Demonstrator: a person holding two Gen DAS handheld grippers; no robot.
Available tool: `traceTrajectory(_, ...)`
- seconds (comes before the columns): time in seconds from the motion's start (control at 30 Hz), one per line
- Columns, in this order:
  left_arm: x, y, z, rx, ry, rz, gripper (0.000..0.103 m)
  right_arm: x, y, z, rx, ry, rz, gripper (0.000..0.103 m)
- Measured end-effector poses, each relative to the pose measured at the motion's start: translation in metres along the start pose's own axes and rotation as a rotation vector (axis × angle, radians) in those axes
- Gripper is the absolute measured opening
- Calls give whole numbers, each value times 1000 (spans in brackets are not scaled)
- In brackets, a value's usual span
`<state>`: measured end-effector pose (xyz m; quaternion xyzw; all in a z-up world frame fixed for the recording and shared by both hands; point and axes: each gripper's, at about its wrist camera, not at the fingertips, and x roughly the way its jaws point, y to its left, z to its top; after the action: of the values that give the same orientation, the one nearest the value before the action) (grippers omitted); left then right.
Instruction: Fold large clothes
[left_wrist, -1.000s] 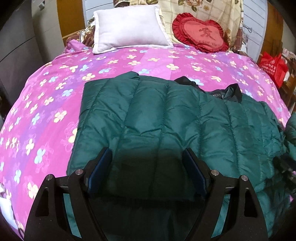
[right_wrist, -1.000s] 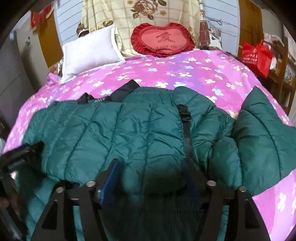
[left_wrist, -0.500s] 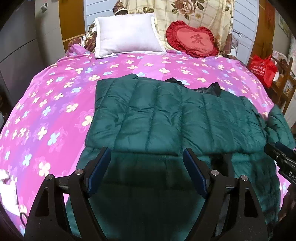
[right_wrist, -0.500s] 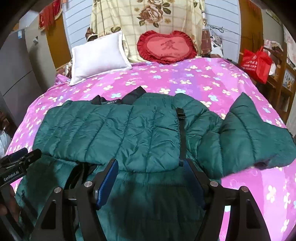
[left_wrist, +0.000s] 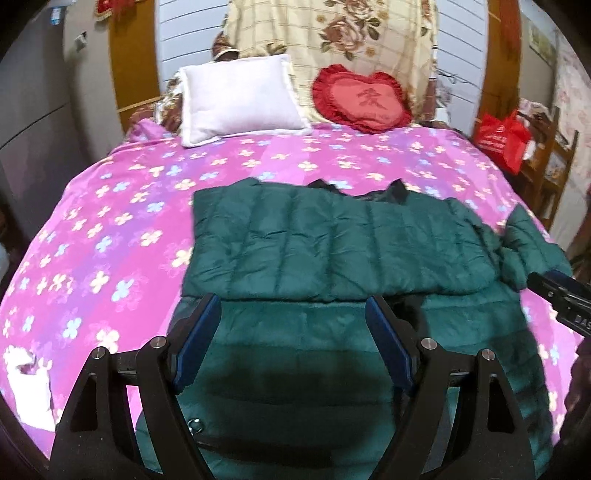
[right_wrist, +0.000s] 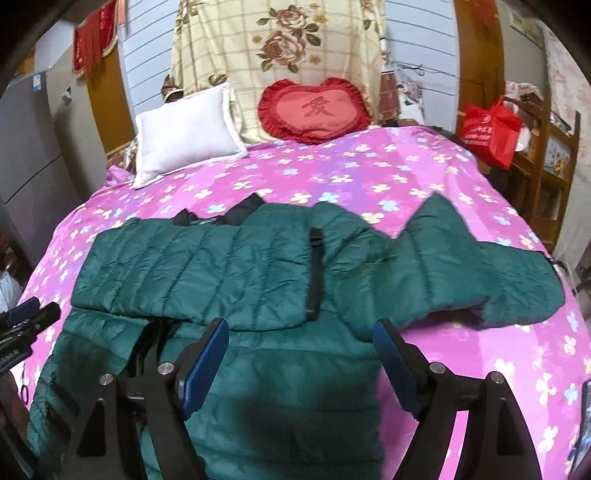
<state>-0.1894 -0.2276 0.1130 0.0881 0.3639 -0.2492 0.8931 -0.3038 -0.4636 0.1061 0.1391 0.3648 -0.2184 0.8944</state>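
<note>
A dark green quilted puffer jacket (left_wrist: 332, 243) lies on the pink flowered bedspread (left_wrist: 110, 229), its upper part folded down across the body. In the right wrist view the jacket (right_wrist: 229, 269) has one sleeve (right_wrist: 461, 269) spread out to the right and a black strap down its front. My left gripper (left_wrist: 291, 306) hangs open above the jacket's near part, nothing between its blue pads. My right gripper (right_wrist: 301, 332) is also above the near part, its jaws opening with nothing held. Each gripper shows at the edge of the other's view, the right gripper (left_wrist: 561, 299) and the left gripper (right_wrist: 26, 325).
A white pillow (left_wrist: 240, 99) and a red heart-shaped cushion (left_wrist: 362, 99) rest at the head of the bed against a floral cloth. A red bag (right_wrist: 491, 129) sits on wooden shelving at the right. A grey cabinet stands at the left.
Both grippers have pulled back and risen away from the jacket, so more of the bed shows. The right gripper's jaws have widened and let go of the jacket's folded edge.
</note>
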Motion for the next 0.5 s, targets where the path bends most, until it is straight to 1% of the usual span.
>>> traceTrajectory(0.1,-3,-1,3,-4,-29,-12,81,-7,-20,3,26,-22,-39,78)
traceTrajectory(0.27,11,1,1,-26,7,-28,81,-16,-66,16,98,-48,-107,78)
traceTrajectory(0.33,18,1,0,-33,25,-25,81,-19,-89,23,126,-65,-150,78)
traceTrajectory(0.4,22,2,-1,-46,34,-25,81,-17,-112,29,147,-74,-200,82)
traceTrajectory(0.43,24,3,-2,-58,36,-28,81,-13,-125,31,166,-70,-227,85)
traceTrajectory(0.47,26,4,-3,-67,38,-33,81,-10,-136,33,182,-68,-244,86)
traceTrajectory(0.5,28,5,-3,-79,41,-38,81,-2,-156,33,219,-54,-283,86)
